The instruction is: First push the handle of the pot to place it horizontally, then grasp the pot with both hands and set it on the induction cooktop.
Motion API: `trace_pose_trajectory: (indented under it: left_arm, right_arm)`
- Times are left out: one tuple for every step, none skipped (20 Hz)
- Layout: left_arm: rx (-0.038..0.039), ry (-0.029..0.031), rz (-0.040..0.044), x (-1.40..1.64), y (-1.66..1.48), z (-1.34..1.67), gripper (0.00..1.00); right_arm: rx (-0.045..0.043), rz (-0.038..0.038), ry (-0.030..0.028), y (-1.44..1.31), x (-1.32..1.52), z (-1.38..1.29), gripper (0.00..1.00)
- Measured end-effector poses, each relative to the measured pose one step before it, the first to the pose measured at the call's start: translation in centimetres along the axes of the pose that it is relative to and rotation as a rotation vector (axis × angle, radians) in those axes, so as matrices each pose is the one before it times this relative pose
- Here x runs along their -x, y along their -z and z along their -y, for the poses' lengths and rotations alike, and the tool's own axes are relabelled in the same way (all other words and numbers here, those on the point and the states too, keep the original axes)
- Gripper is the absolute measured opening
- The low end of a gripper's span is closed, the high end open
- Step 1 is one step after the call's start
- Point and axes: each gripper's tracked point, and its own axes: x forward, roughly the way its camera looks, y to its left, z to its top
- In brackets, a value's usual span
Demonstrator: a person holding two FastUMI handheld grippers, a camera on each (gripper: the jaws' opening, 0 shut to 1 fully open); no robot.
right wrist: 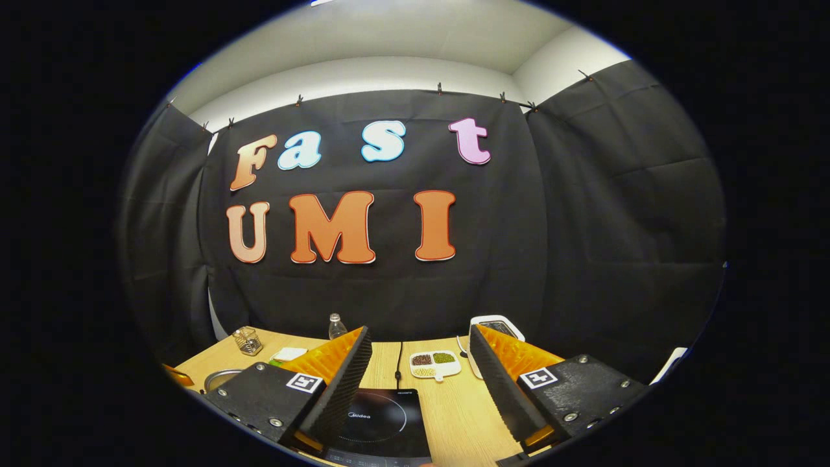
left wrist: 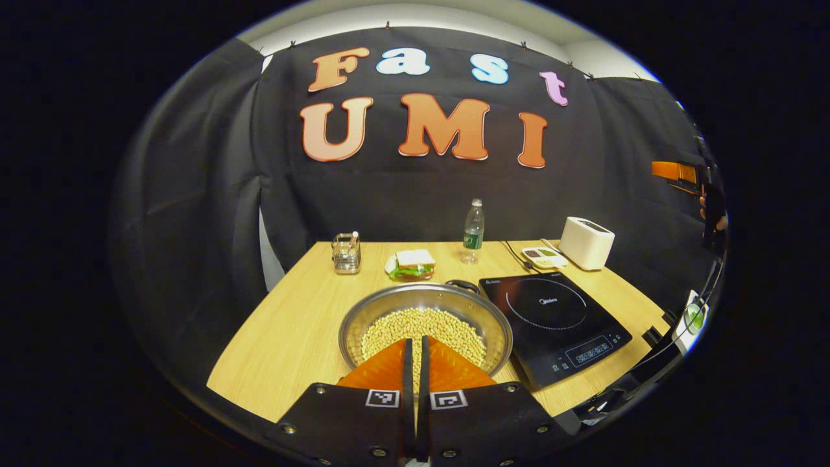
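Observation:
A steel pot [left wrist: 425, 311] full of pale beans stands on the wooden table [left wrist: 292, 324], just left of the black induction cooktop [left wrist: 554, 321]. One dark pot handle [left wrist: 462, 285] shows at the far rim. My left gripper [left wrist: 415, 340] is shut, its tips over the pot's near side; the near rim is hidden behind it. Farther off at the right edge, a hand holds the right gripper [left wrist: 710, 207] high. In the right gripper view my right gripper [right wrist: 420, 331] is open wide above the cooktop [right wrist: 382, 421], with nothing between its fingers. The pot's rim [right wrist: 220, 378] shows low left.
Along the back of the table stand a glass holder [left wrist: 346, 253], a sandwich [left wrist: 414, 264], a water bottle [left wrist: 474, 230], a small dish of beans [left wrist: 543, 257] and a white toaster [left wrist: 587, 242]. The cooktop's cord [right wrist: 398, 360] runs toward the wall.

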Motion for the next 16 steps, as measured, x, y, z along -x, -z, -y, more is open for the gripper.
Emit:
trace_pose_trajectory:
  left_arm:
    - [0.01129, -0.01159, -0.02111, 0.076, 0.970, -0.523, 0.02]
    - [0.01048, -0.00670, -0.02038, -0.053, 1.084, -0.449, 0.02]
    - [0.01131, -0.00129, -0.01923, 0.016, 0.994, -0.185, 0.02]
    - [0.01130, 0.00247, -0.02142, 0.082, 1.102, 0.010, 0.02]
    - [0.01162, 0.00325, -0.02476, 0.029, 0.962, -0.036, 0.02]
    - [0.01237, 0.00118, -0.02363, -0.178, 1.045, -0.144, 0.02]
    - [0.01080, -0.00336, -0.02081, 0.028, 0.773, -0.191, 0.02]
    - [0.00642, -0.00525, -0.01664, -0.102, 0.657, -0.257, 0.02]
    - [0.00421, -0.00564, -0.01493, -0.200, 0.564, -0.178, 0.03]
    - [0.00242, -0.00064, -0.01589, -0.019, 0.786, 0.051, 0.02]
    - [0.00131, 0.00368, -0.01539, -0.129, 0.646, 0.191, 0.02]
    - [-0.00029, 0.00327, -0.01429, -0.268, 0.574, 0.129, 0.02]
    - [-0.00277, -0.00007, -0.01409, -0.235, 0.419, 0.127, 0.03]
    - [-0.00418, -0.00621, -0.01162, -0.219, 0.472, -0.269, 0.02]
    - [-0.00841, -0.00998, -0.00699, -0.329, 0.175, -0.212, 0.02]
    - [-0.01066, -0.01174, -0.00594, -0.299, 0.331, -0.257, 0.02]
  right_arm:
    - [0.00216, -0.00412, -0.00100, 0.106, -0.007, 0.024, 0.95]
    - [0.00160, -0.00376, -0.00198, 0.131, -0.011, -0.088, 0.95]
    - [0.00135, -0.00394, -0.00177, 0.171, 0.027, -0.061, 0.95]
    - [0.00174, -0.00284, -0.00060, 0.079, 0.016, -0.024, 0.95]
    - [0.00054, -0.00210, 0.00046, 0.165, 0.044, -0.014, 0.95]
    - [-0.00126, -0.00196, -0.00062, 0.089, -0.044, 0.032, 0.95]
    - [-0.00316, -0.00291, -0.00142, 0.147, -0.009, -0.070, 0.95]
    - [-0.00362, -0.00402, -0.00296, 0.148, -0.023, -0.065, 0.95]
    - [-0.00254, -0.00497, -0.00128, 0.117, -0.056, -0.054, 0.95]
    - [-0.00069, -0.00410, -0.00094, 0.093, -0.076, -0.021, 0.95]
    - [0.00090, -0.00300, -0.00009, 0.162, -0.018, -0.005, 0.95]
    - [0.00116, -0.00158, 0.00042, 0.051, -0.054, 0.001, 0.95]
    - [0.00095, -0.00123, -0.00114, 0.057, 0.028, 0.010, 0.95]
    - [0.00030, -0.00089, -0.00163, -0.050, 0.005, -0.082, 0.95]
    - [0.00055, -0.00104, -0.00164, 0.043, 0.056, 0.013, 0.95]
    - [0.00073, -0.00097, -0.00087, 0.012, 0.004, -0.016, 0.95]
